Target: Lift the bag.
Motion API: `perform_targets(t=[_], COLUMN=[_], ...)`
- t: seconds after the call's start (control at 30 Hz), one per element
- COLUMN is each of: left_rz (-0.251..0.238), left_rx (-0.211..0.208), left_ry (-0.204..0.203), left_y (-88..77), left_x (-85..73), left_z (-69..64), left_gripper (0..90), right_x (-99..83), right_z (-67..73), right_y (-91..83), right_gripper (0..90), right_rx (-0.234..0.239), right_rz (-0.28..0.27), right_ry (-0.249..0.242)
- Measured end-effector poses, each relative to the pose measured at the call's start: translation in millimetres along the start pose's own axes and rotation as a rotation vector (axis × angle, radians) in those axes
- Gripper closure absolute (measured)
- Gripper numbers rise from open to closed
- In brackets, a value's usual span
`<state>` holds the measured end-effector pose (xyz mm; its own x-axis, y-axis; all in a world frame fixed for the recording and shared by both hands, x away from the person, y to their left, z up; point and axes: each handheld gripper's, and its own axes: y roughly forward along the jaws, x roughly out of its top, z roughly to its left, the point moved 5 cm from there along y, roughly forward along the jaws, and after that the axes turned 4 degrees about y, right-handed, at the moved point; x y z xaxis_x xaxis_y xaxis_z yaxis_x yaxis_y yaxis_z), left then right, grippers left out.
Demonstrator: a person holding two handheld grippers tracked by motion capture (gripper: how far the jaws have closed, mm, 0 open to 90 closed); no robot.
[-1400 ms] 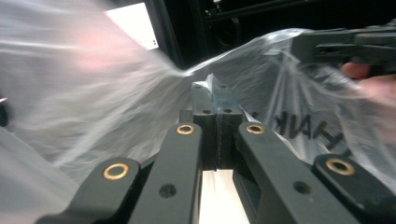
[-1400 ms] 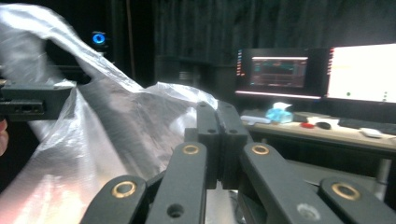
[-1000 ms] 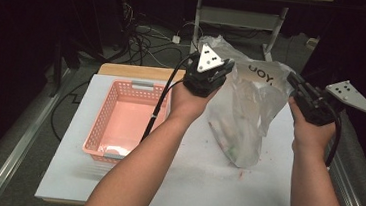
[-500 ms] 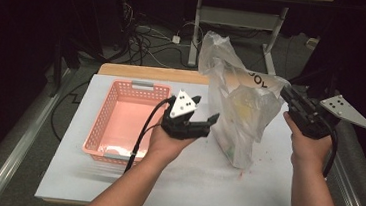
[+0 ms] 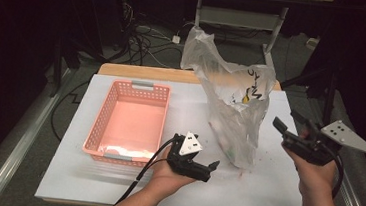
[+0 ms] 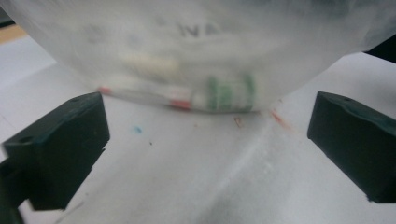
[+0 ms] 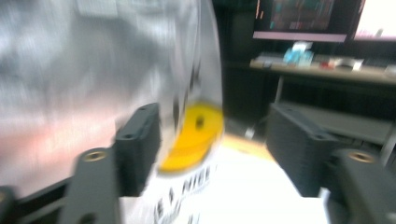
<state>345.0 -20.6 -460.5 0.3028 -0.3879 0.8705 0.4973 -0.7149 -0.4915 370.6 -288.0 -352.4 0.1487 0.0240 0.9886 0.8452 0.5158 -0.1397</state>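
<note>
A clear plastic bag (image 5: 231, 102) with black and yellow print stands unheld on the white table (image 5: 113, 187). My left gripper (image 5: 210, 169) lies low over the table, pointing at the bag's bottom. Its jaws have just been opening and stand wide, with nothing between them. In the left gripper view (image 6: 208, 121), the bag (image 6: 196, 51) is just beyond the jaws, with a green-and-white item (image 6: 229, 92) blurred inside. My right gripper (image 5: 289, 121) is right of the bag. Its jaws have also just been opening. In the right gripper view (image 7: 215, 135), the bag's yellow print (image 7: 194, 135) shows in the gap, unpressed.
A pink plastic basket (image 5: 98, 126) sits on the left half of the table. A wooden board edge (image 5: 148, 72) runs along the back. Cables (image 5: 141, 39) lie on the floor behind, and a metal frame (image 5: 238, 17) stands farther back.
Both grippers have let go of the bag's top and opened. The left hand dropped to the table by the bag's bottom. The right hand moved down and right.
</note>
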Motion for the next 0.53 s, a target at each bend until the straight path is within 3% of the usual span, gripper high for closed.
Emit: perform_targets(t=[0.07, 0.27, 0.53], left_rz=[0.005, 0.014, 0.005], left_rx=[0.003, 0.0, 0.001], left_ry=[-0.01, -0.014, -0.019], left_y=[1.5, 5.7, 7.1], left_x=[-4.3, -14.7, -26.7], left_z=[1.0, -0.8, -3.1], left_gripper=[0.0, 0.0, 0.0], right_x=[-15.9, -61.5, -90.8], right_z=[-1.1, -2.8, -4.8], right_y=[0.9, 6.0, 6.8], right_gripper=[23.2, 0.2, 0.0], right_rx=[-0.008, -0.03, -0.03], right_rz=[0.042, 0.147, 0.181], right_ry=[-0.006, 0.041, 0.036])
